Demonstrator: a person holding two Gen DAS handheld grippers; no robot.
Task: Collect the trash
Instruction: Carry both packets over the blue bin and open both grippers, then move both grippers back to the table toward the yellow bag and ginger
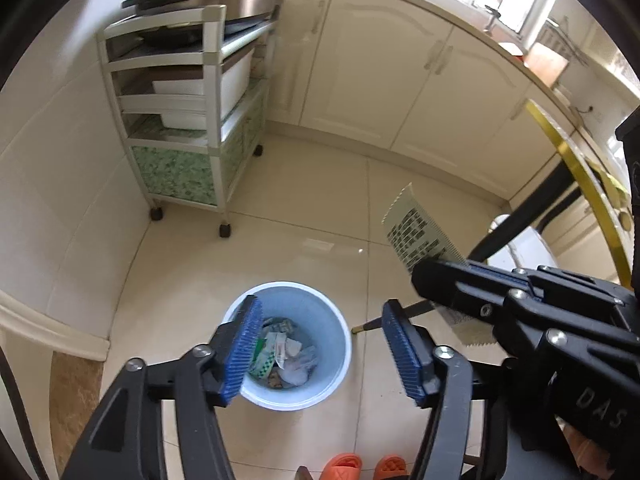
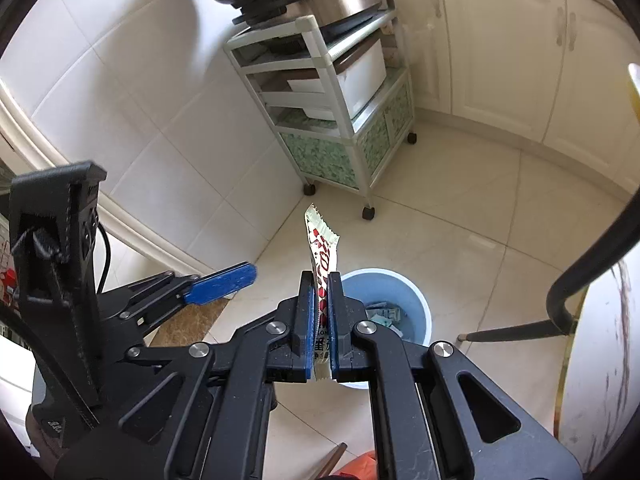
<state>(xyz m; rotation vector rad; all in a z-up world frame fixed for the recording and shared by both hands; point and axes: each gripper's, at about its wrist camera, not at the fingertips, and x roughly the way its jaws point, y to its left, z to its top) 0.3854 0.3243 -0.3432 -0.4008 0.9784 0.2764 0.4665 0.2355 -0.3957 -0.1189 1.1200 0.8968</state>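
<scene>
Pinching wrapper upright, right gripper sits short of bin; left gripper gapes, empty. Early release risks floor landing.

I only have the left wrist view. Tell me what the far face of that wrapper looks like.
Observer: On that face the wrapper is white with red print.
Operator: Report how the right tool grips it.
Observer: The right tool has both blue pads shut flat on the wrapper's lower part; the top end sticks out free.
Operator: Say where the bin sits from that side.
Observer: The blue bin shows just beyond the right tool's tips, slightly to their right, partly hidden by them.
</scene>
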